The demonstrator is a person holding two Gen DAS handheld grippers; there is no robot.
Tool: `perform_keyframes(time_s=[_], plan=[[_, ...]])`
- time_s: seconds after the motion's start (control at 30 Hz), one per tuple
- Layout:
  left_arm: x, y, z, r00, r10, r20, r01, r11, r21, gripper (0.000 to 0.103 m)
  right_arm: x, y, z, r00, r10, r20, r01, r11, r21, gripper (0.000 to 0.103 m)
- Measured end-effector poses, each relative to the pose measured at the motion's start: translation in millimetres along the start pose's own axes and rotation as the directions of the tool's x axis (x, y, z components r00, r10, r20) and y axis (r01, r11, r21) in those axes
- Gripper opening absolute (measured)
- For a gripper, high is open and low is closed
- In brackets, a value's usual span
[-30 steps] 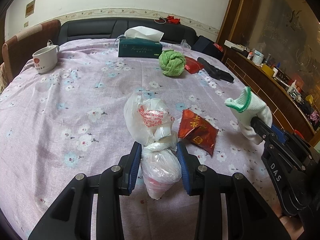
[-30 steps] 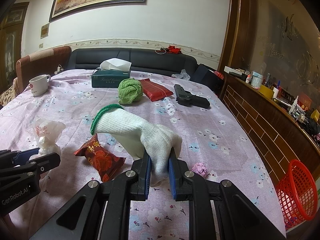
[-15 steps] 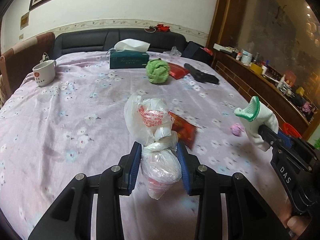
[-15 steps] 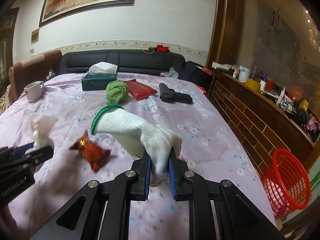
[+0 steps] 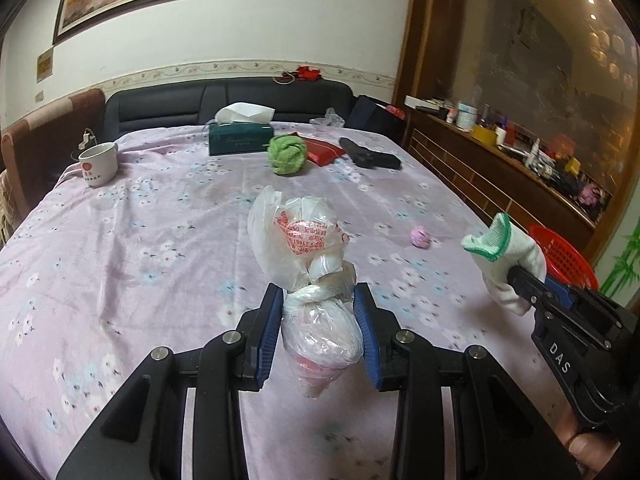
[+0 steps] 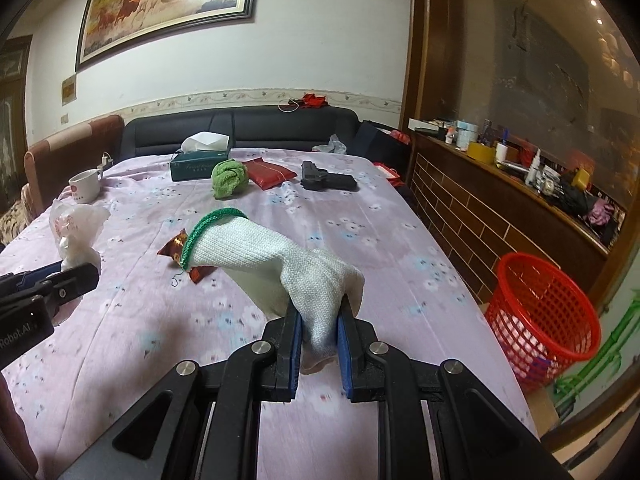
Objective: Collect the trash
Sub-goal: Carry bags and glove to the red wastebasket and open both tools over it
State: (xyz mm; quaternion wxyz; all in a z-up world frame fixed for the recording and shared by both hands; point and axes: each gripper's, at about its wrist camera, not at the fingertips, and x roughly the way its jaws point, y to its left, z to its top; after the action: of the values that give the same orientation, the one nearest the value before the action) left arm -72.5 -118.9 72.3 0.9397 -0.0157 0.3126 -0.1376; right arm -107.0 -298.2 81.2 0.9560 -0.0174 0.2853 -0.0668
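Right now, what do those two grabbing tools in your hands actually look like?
Both are black plastic frames with round silver bolts and two fingers lined with blue pads. The left gripper bears white lettering ending "Robot.AI" on its side; the right gripper reads "DAS". No cables show. A bare thumb shows at one handle.

A knotted white plastic bag with red print stood upright, pinched below its knot between the blue pads of the left tool. A white knit glove with a green cuff, folded and tilted, was clamped in the right tool. A red foil wrapper and a small pink crumpled ball lay on the counter. A red mesh basket stood on the floor beside the counter.
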Motion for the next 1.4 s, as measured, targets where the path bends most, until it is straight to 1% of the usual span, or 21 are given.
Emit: perform_keyframes(time_s=[0.17,0.37,0.43,0.57,0.67,0.7,0.77,0.8,0.83,0.87,0.9,1.0,1.03,1.1,1.13,1.17,1.2,1.23,1.3,1.33,1.4], plan=[[-9.6,-20.6,-5.7,1.000,-0.023,0.002,0.023,0.999,0.032,0.035,-12.6,-11.4,-6.5,1.000,0.002,0.002,-0.002,1.000,0.024,0.016],[-16.6,-48.7,-1.5,0.996,-0.084,-0.008,0.085,0.994,0.068,0.035,-26.5,-31.2,-13.4,1.000,0.021,0.006,-0.021,0.998,0.067,0.016],[-11.5,-68.2,5.1,0.990,-0.137,-0.037,0.140,0.986,0.087,0.035,-28.5,-43.7,-15.6,0.999,0.033,0.001,-0.033,0.995,0.097,0.016],[3.8,-117.9,20.0,0.965,-0.243,-0.099,0.256,0.955,0.153,0.035,-25.6,-88.3,-18.5,0.999,0.038,-0.020,-0.034,0.981,0.190,0.017],[19.7,-163.5,33.2,0.924,-0.350,-0.155,0.373,0.913,0.166,0.035,-24.1,-142.3,-15.6,1.000,0.010,-0.024,-0.003,0.958,0.285,0.017],[28.4,-183.3,38.8,0.899,-0.397,-0.183,0.425,0.891,0.157,0.035,-25.6,-159.0,-14.4,1.000,-0.006,-0.021,0.012,0.951,0.310,0.017],[39.5,-208.8,44.6,0.872,-0.442,-0.210,0.475,0.868,0.146,0.035,-29.1,-198.9,-10.2,0.999,-0.047,-0.015,0.049,0.931,0.361,0.017],[47.1,-225.4,48.5,0.853,-0.471,-0.227,0.507,0.850,0.141,0.035,-30.6,-217.5,-8.7,0.998,-0.065,-0.017,0.066,0.922,0.382,0.017],[52.2,-238.6,50.5,0.841,-0.487,-0.237,0.526,0.839,0.140,0.035,-32.5,-241.0,-7.5,0.996,-0.086,-0.018,0.086,0.908,0.409,0.017],[61.3,-257.7,53.6,0.820,-0.510,-0.260,0.554,0.821,0.137,0.035,-33.5,-256.4,-7.1,0.995,-0.098,-0.022,0.098,0.900,0.425,0.017],[69.0,-270.5,55.5,0.806,-0.524,-0.277,0.572,0.810,0.131,0.035,-32.7,-273.1,-6.6,0.994,-0.109,-0.034,0.112,0.893,0.436,0.017],[92.0,-307.4,58.2,0.779,-0.536,-0.326,0.596,0.795,0.117,0.035,-25.2,-310.5,-7.7,0.993,-0.093,-0.066,0.114,0.877,0.468,0.017],[101.2,-318.3,58.2,0.773,-0.536,-0.338,0.599,0.793,0.112,0.035,-22.3,-318.8,-8.4,0.993,-0.086,-0.076,0.112,0.869,0.482,0.017],[113.2,-335.5,57.7,0.767,-0.539,-0.348,0.606,0.787,0.114,0.036,-14.2,-339.8,-11.3,0.994,-0.062,-0.093,0.102,0.848,0.520,0.017],[116.7,-340.3,57.3,0.768,-0.535,-0.352,0.604,0.788,0.120,0.040,-12.2,-346.5,-12.5,0.993,-0.060,-0.098,0.103,0.839,0.535,0.017],[123.3,-345.7,57.4,0.777,-0.516,-0.360,0.589,0.798,0.126,0.054,-10.2,-352.7,-13.7,0.993,-0.060,-0.102,0.106,0.831,0.546,0.019],[129.7,-346.6,56.8,0.785,-0.498,-0.368,0.569,0.814,0.115,0.065,-7.7,-358.6,-14.9,0.993,-0.059,-0.105,0.107,0.826,0.554,0.019],[131.5,-342.7,55.9,0.782,-0.502,-0.369,0.568,0.818,0.092,0.065,-3.3,-364.1,-14.7,0.993,-0.053,-0.105,0.103,0.820,0.563,0.021],[128.0,-332.6,54.1,0.767,-0.523,-0.372,0.582,0.811,0.060,0.065,8.0,-374.6,-13.5,0.994,-0.027,-0.107,0.085,0.806,0.585,0.036],[124.1,-324.0,53.7,0.769,-0.521,-0.369,0.579,0.813,0.059,0.065,11.4,-377.6,-13.7,0.993,-0.023,-0.112,0.085,0.801,0.592,0.047],[114.5,-306.2,53.6,0.782,-0.518,-0.347,0.569,0.820,0.059,0.066,10.8,-377.2,-13.3,0.995,-0.028,-0.100,0.082,0.800,0.594,0.047]])
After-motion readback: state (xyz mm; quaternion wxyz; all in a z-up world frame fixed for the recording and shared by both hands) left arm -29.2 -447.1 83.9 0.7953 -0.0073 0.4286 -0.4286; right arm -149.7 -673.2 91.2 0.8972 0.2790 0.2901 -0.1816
